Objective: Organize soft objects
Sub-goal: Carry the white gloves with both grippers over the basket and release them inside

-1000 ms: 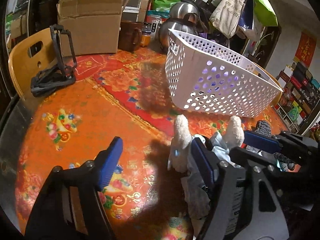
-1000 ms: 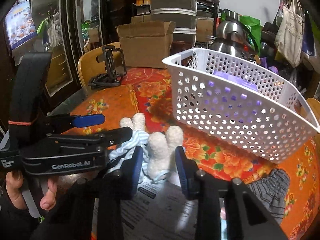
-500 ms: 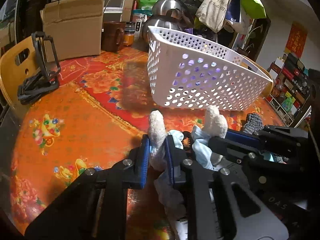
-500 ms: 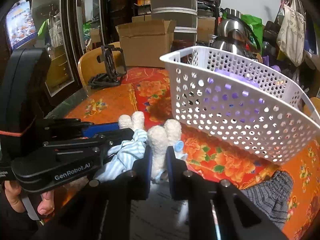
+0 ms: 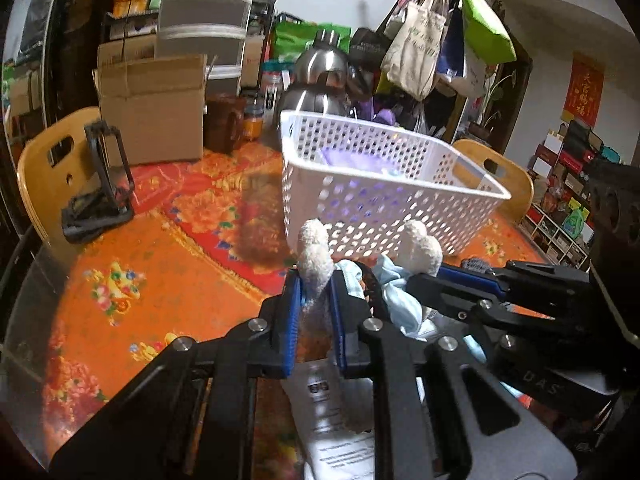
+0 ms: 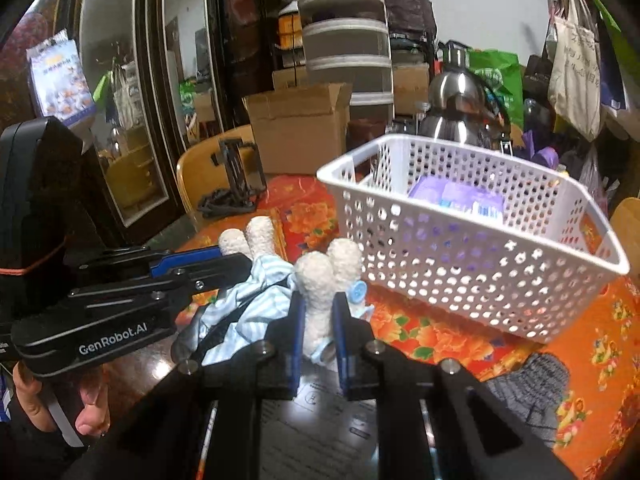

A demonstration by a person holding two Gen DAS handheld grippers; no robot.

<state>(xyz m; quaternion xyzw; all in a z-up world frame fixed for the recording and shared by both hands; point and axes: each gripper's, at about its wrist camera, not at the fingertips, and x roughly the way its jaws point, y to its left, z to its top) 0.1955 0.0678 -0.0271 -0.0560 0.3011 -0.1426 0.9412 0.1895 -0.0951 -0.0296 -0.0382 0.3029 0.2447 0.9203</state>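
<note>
Left wrist view, left to right: wooden chair (image 5: 44, 168) at the left edge of the tabletop (image 5: 132, 276), which carries an orange and red floral cloth. Black stand (image 5: 106, 184) near that edge. Cardboard box (image 5: 154, 108) at the far edge, steel kettle (image 5: 316, 80) beside it.

Left gripper (image 5: 314, 298): blue-padded fingers pinch one cream fuzzy limb of the soft toy (image 5: 316, 256). The toy wears pale blue striped cloth and sits at the near side of the tabletop, just in front of the white basket (image 5: 384, 196).

Right gripper (image 5: 436, 276) enters from the right and grips the toy's other cream limb.

Right wrist view, left to right: a hand (image 6: 86, 404) holds the left gripper (image 6: 240, 258), its fingers closed on the far limb. Toy (image 6: 324, 276) at centre. Right gripper (image 6: 316, 330): fingers pinch the near limb. A printed paper tag (image 6: 320, 404) lies below the fingers. Basket (image 6: 472, 256) to the right holds a purple packet (image 6: 452, 194). Grey knitted item (image 6: 528, 384) lies on the cloth near the near right corner.
</note>
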